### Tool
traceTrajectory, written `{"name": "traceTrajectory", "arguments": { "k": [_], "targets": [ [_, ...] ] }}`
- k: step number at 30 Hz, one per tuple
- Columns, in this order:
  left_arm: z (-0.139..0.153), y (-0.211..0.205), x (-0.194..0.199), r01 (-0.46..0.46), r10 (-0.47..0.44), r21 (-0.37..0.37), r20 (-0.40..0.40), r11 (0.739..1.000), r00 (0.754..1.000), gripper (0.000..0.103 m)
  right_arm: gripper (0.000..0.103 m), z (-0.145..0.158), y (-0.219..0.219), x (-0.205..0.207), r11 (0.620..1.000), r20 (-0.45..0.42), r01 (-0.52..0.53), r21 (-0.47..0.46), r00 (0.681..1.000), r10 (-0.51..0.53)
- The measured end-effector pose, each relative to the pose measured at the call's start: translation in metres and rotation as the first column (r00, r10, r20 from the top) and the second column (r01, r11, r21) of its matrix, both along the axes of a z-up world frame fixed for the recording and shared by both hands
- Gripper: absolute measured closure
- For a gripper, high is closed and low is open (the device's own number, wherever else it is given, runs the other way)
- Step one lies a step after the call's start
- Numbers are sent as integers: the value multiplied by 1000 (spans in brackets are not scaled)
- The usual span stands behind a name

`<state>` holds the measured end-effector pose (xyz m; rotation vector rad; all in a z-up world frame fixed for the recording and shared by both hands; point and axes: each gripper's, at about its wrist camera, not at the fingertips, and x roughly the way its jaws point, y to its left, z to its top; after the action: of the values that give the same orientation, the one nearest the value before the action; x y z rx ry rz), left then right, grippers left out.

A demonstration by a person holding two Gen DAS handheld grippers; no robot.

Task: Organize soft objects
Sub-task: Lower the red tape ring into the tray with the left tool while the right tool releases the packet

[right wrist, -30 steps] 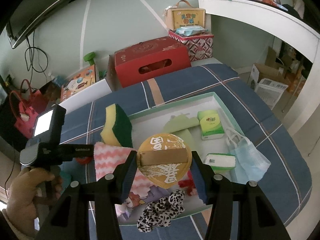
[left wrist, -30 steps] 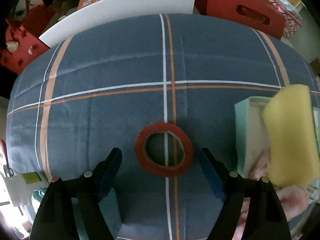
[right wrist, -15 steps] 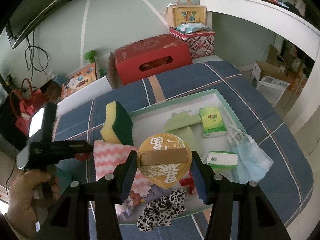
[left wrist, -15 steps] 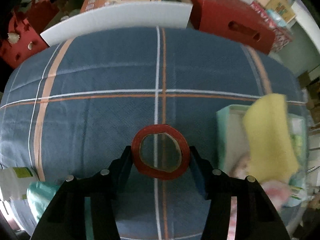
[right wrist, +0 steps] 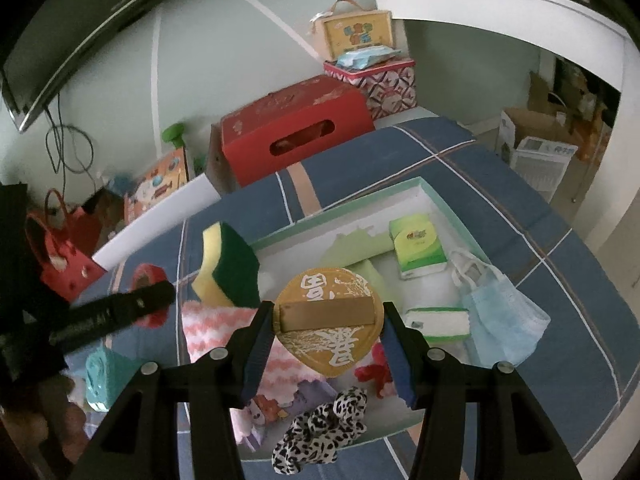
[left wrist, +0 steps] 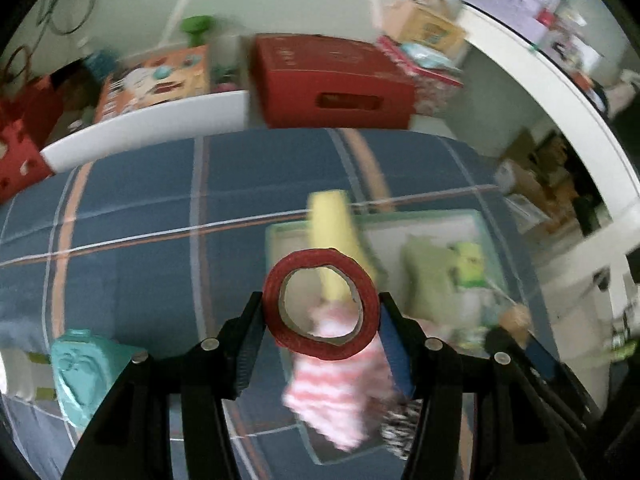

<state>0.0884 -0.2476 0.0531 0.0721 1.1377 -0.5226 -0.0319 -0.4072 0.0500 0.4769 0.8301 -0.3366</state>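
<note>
My left gripper (left wrist: 320, 320) is shut on a red tape roll (left wrist: 320, 305) and holds it lifted above the blue plaid bed; it also shows in the right wrist view (right wrist: 146, 280). My right gripper (right wrist: 328, 332) is shut on a round orange pad with white characters (right wrist: 328, 320), held over a shallow green-rimmed tray (right wrist: 424, 186). In the tray lie a yellow-green sponge (right wrist: 228, 264), a pink zigzag cloth (right wrist: 216, 328), a green tissue pack (right wrist: 418, 246), a blue face mask (right wrist: 500, 316) and a leopard scrunchie (right wrist: 320, 428).
A red cardboard box (right wrist: 292, 128) stands at the far edge of the bed, beside a patterned tin (right wrist: 372, 80). A teal object (left wrist: 84, 372) lies at the bed's near left. A white board (left wrist: 152, 124) runs along the back.
My left gripper closed on the red tape roll, lifted it off the bed and swung right toward the tray. My right gripper kept holding the orange pad, nearly still.
</note>
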Motion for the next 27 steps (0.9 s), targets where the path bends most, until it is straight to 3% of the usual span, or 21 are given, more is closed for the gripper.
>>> {"name": "traceTrajectory", "arguments": {
  "k": [7,10,15,19,27],
  "targets": [
    [-16,-35,-8,87,-89,-29,-59,996,994,46,48,-4,-12,-3,999,-19,45,10,999,-45],
    [-19,-32,-7,71,-74,-34,-86,997,994,46,48,-5,-12,-3,999,-23,44,10,999,-44],
    [-18,-21,-2,29,-39,-89,-118,996,992,32,47,-4,-8,-2,999,-23,34,-1,999,-34],
    [-15,-8,-4,-3,-14,-129,-127,992,992,31,47,-5,-6,0,1000,-32,27,-6,999,-28],
    [-15,32,-13,-91,86,-87,-68,992,994,28,34,-8,0,5,998,-74,18,-57,997,-22]
  ]
}}
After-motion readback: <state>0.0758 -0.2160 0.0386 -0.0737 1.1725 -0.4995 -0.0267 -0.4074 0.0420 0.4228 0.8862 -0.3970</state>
